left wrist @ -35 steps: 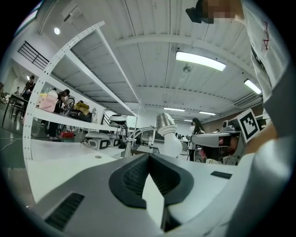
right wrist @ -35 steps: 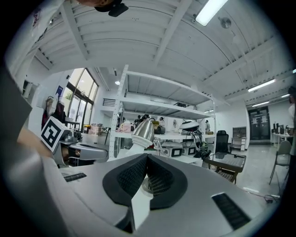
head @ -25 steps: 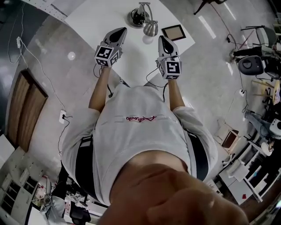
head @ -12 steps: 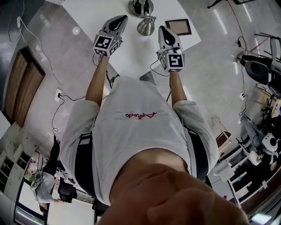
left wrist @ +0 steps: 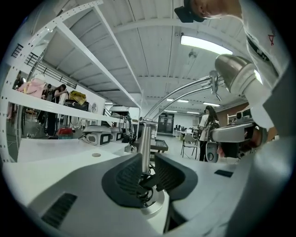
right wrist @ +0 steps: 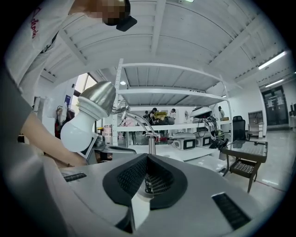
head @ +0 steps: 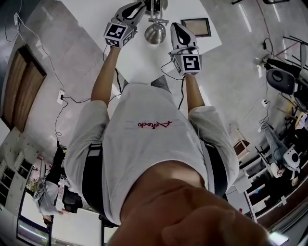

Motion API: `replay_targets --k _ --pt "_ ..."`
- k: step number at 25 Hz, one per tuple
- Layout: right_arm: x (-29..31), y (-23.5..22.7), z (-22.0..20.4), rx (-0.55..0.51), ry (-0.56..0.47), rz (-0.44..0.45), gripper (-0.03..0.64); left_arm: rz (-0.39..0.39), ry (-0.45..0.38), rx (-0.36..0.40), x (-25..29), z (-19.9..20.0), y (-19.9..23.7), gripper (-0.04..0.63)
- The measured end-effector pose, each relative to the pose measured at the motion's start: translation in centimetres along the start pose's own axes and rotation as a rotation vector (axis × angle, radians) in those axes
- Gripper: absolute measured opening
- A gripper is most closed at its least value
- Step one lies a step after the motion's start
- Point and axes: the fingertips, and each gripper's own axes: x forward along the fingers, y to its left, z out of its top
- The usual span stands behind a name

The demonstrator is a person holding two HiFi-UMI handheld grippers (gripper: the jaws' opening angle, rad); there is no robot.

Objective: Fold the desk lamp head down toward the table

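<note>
The left hand-held gripper (left wrist: 148, 163) has just been opening its jaws, which stand apart around the lamp's upright post (left wrist: 145, 139), low by its base (left wrist: 154, 209) and not clamped. The right hand-held gripper (right wrist: 147, 157) is closed on nothing. The lamp head (right wrist: 90, 118) hangs raised above the tabletop (head: 139, 65) between them, up and left of the nearer right hand-held gripper, at the end of a curved arm (left wrist: 185, 88) arching from the post top toward the person.

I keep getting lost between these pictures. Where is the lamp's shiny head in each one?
Head view: the lamp head is at top centre.
Left gripper view: upper right.
Right gripper view: left of centre.
Shared landmark: the lamp's metal stem.
</note>
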Motion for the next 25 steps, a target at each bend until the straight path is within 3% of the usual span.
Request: replay_targets --k 3,16,22,25 --pt "0.1 -0.1 -0.3 -0.001 0.009 0.002 0.028 -0.023 0.004 0.005 1.8 -0.1 0.2 0.147" --pt "0.3 0.8 -0.4 -0.009 0.010 0.039 0.028 -0.084 0.024 0.049 7.5 1.3 0.5 0.189" --pt "0.5 1.2 -0.1 -0.009 0.013 0.064 0.028 -0.119 0.018 0.083 9.0 2.0 -0.2 0.189" --pt "0.5 1.5 0.3 -0.015 0.021 0.080 0.028 -0.110 0.003 0.100 9.2 2.5 -0.3 0.155"
